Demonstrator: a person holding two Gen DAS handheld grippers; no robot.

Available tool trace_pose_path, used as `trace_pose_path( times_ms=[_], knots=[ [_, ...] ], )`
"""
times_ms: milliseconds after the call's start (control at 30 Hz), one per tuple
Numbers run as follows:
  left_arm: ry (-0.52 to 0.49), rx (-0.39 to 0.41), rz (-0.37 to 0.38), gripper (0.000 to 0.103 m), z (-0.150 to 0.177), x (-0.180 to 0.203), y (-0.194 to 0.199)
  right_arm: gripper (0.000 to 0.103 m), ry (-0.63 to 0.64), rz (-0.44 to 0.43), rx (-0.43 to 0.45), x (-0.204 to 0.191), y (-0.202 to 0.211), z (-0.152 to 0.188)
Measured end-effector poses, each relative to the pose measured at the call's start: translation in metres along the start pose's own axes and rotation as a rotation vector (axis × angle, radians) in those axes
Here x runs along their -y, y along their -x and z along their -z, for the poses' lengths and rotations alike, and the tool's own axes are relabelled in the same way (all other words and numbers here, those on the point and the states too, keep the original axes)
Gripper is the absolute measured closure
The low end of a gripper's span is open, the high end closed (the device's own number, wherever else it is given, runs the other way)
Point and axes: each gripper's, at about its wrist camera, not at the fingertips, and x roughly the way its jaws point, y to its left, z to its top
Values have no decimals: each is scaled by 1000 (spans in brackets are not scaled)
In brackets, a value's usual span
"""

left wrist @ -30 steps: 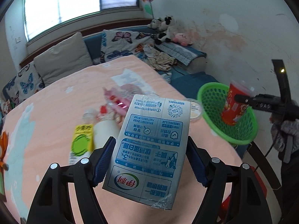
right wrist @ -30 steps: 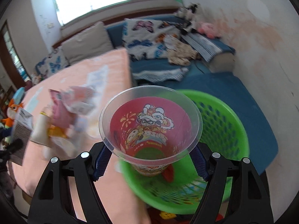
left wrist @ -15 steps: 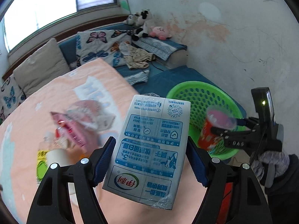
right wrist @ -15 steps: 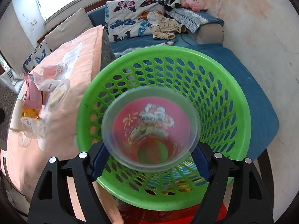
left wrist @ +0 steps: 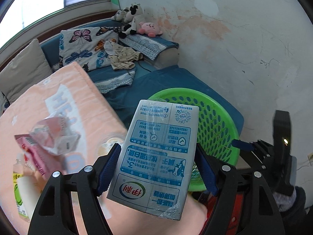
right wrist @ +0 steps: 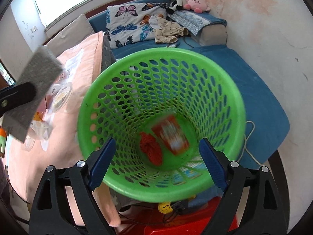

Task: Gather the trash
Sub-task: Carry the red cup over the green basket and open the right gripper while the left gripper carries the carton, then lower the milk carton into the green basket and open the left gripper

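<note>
My left gripper (left wrist: 156, 168) is shut on a grey and blue milk carton (left wrist: 156, 156), held over the table edge just left of the green basket (left wrist: 221, 125). In the right wrist view the same carton (right wrist: 29, 92) shows at the far left. My right gripper (right wrist: 156, 160) hangs over the green basket (right wrist: 93, 90) with its jaws opening and nothing between them. The red paper cup (right wrist: 170, 135) lies blurred at the basket's bottom beside a red net bundle (right wrist: 151, 148).
The table has a peach cloth (left wrist: 58, 98) with a pink wrapper (left wrist: 39, 156), crumpled plastic (left wrist: 52, 135), a clear lidded cup (right wrist: 62, 96) and a small bottle (left wrist: 19, 188). A blue sofa (right wrist: 254, 90) runs behind the basket. A red stool (right wrist: 195, 223) stands under it.
The red cup has left my right gripper and dropped into the basket as the jaws spread. My left gripper has carried the carton rightward, closer to the basket.
</note>
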Motion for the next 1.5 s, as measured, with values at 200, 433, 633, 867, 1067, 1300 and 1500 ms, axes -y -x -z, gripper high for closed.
trace_pose_path(
  times_ms=[200, 433, 633, 867, 1067, 1300, 1500],
  knots=[
    [-10, -14, 29, 30, -8, 18, -14, 16, -13, 21, 30, 15, 23, 13],
    [5, -52, 42, 30, -14, 31, -35, 16, -43, 26, 65, 27, 44, 22],
    [-1, -74, 44, 30, -13, 40, -48, 16, -70, 24, 85, 36, 51, 24],
    [16, -90, 54, 30, -17, 39, -63, 16, -87, 22, 91, 41, 52, 23],
    [20, -104, 60, 29, -14, 42, -71, 16, -91, 23, 93, 44, 53, 23],
    [3, -89, 65, 16, -12, 44, -65, 16, -91, 19, 93, 41, 55, 23],
    [28, -62, 51, 16, -4, 28, -47, 16, -73, 11, 104, 31, 59, 21]
  ],
)
